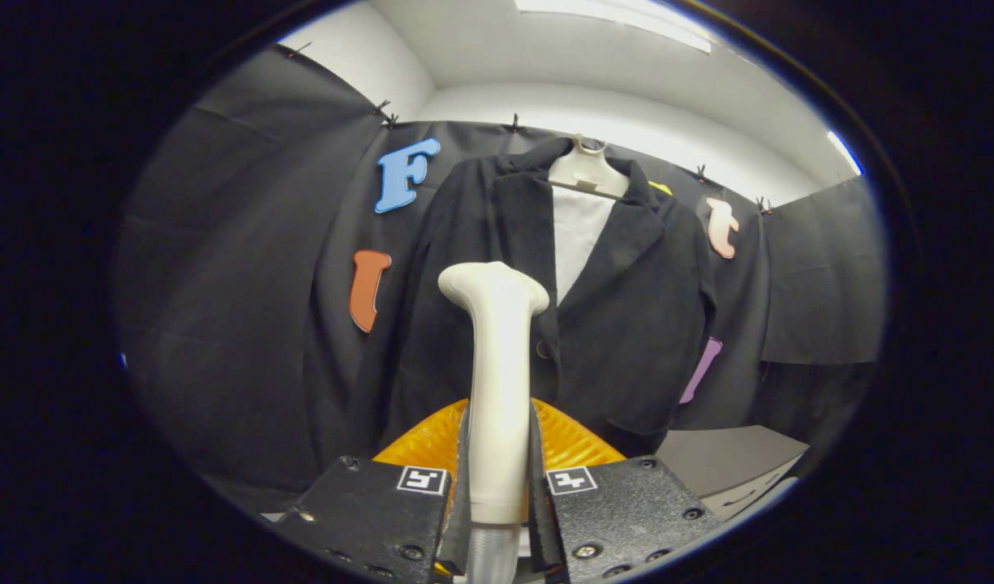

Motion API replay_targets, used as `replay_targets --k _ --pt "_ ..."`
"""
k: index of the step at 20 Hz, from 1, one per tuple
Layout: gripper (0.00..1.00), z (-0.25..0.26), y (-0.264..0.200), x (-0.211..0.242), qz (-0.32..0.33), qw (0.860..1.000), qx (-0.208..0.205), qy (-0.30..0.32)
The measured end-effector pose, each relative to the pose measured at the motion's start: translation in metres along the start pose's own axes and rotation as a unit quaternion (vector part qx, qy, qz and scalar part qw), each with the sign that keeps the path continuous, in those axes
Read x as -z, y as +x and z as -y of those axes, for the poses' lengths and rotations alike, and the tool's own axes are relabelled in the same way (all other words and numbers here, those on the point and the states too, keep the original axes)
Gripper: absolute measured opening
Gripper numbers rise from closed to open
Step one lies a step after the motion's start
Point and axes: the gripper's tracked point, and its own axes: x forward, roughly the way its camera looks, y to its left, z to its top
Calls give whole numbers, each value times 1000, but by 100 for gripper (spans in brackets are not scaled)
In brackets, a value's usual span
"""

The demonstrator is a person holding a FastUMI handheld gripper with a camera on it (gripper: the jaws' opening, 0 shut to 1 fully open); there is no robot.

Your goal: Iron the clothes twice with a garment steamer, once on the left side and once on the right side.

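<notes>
Steamer [497, 381]: white, rigid, likely light and smooth; gripper [497, 487] fingers clamp its handle, a sound hold. Head faces the soft, limp jacket [626, 324] hanging just beyond.

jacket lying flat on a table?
No, the jacket hangs upright on a hanger, beyond the steamer clamped in the gripper.

The steamer [497, 381] stands upright between the fingers of the gripper [497, 503], and its handle covers part of the black jacket's [626, 324] left front and the middle of an orange ribbed thing [574, 442] behind the fingers. The steamer's lower end runs out of sight below the fingers. The jacket's hem is partly hidden.
</notes>
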Motion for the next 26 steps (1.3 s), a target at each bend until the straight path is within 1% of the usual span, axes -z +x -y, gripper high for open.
replay_targets --k 6,8,10,15,20,24,26 --pt "31 -8 -11 30 -26 1000 -11 -6" --pt "32 -15 -17 55 -59 998 -25 9" --pt "31 -16 -24 76 -82 996 -28 10" --pt "31 -16 -35 105 -105 994 -32 1" --pt "32 -20 -46 134 -122 992 -44 0" --pt "31 -24 -53 163 -156 987 -48 10" --pt "31 -25 -56 175 -158 986 -52 13"
